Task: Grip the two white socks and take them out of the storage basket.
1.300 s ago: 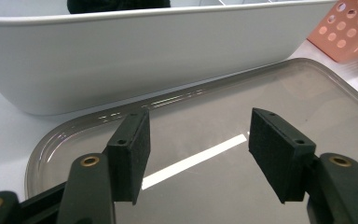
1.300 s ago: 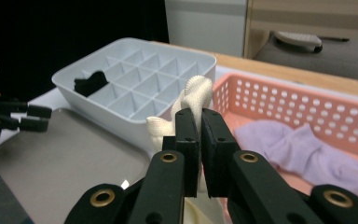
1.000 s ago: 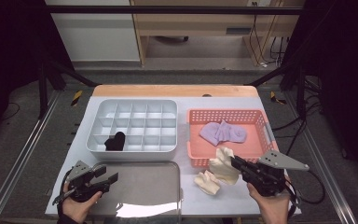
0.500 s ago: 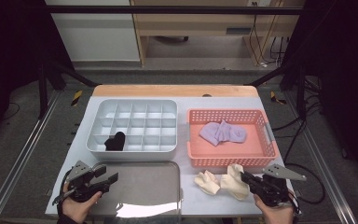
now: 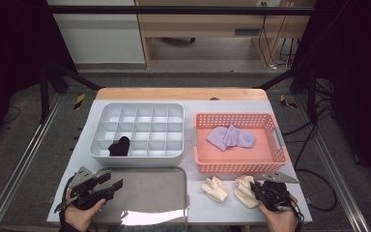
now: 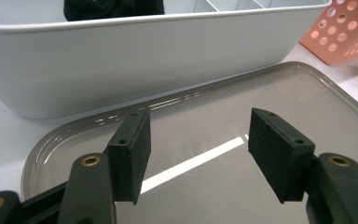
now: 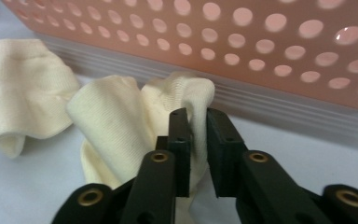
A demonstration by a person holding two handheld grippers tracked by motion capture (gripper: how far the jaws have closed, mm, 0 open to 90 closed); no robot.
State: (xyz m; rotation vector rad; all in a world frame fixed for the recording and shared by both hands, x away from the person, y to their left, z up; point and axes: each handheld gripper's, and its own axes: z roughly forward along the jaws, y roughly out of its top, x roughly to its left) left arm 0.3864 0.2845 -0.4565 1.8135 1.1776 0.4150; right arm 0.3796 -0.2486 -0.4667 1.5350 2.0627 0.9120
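Right gripper [image 7: 197, 140] sits low on the white table [image 5: 193, 209], just in front of the pink basket [image 5: 275, 163], with a fold of the cream sock [image 7: 135, 116] between its black jaws. Those jaws have just been opening; the cloth still stands in the narrow gap, though the pinch looks loose now and the sock rests on the table. Its partner, the second cream sock [image 5: 215, 188], lies just beside it, toward the grey tray [image 5: 174, 175].

Over on the other side, the left gripper [image 6: 196, 154] hovers above that tray, jaws spread wide with nothing in them. Behind it stands the white divided organizer [image 5: 136, 160], a black sock [image 5: 119, 146] in one near compartment, while a lilac sock [image 5: 231, 137] waits in the basket.

Now the risk, as I judge it: knit fabric clings to rubber pads. Lift away before the gap is wide enough and the fold could ride up with the jaws, dragging the sock out of place or onto its neighbour. The basket wall is close too, so a careless swing could nudge it.
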